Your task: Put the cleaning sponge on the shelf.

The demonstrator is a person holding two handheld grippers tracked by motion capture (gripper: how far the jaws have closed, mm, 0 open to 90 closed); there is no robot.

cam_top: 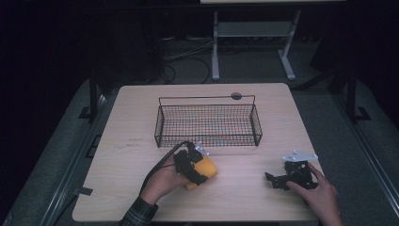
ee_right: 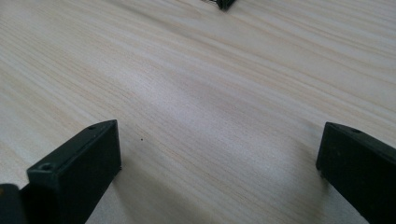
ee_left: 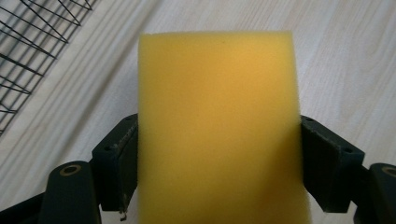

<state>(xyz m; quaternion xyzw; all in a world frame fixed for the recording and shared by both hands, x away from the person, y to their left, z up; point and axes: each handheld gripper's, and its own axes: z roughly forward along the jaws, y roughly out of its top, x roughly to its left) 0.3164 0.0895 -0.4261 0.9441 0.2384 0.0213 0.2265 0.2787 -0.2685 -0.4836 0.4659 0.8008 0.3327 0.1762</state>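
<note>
A yellow sponge [cam_top: 206, 170] lies low over the wooden table [cam_top: 122, 141], just in front of the black wire basket [cam_top: 208, 123]. My left gripper [cam_top: 196, 169] is shut on it; in the left gripper view both black jaws press the sides of the yellow sponge [ee_left: 217, 126]. My right gripper [cam_top: 277, 181] rests at the front right of the table, held by a hand, pointing left. In the right gripper view its jaws stand wide apart over bare wood, with nothing between the fingertips [ee_right: 79, 168].
The wire basket has nothing in it and stands at the table's middle back; its mesh corner [ee_left: 28, 51] shows at the upper left of the left gripper view. A small dark disc [cam_top: 236, 96] lies behind the basket. Dark floor and a white frame [cam_top: 254, 33] lie beyond.
</note>
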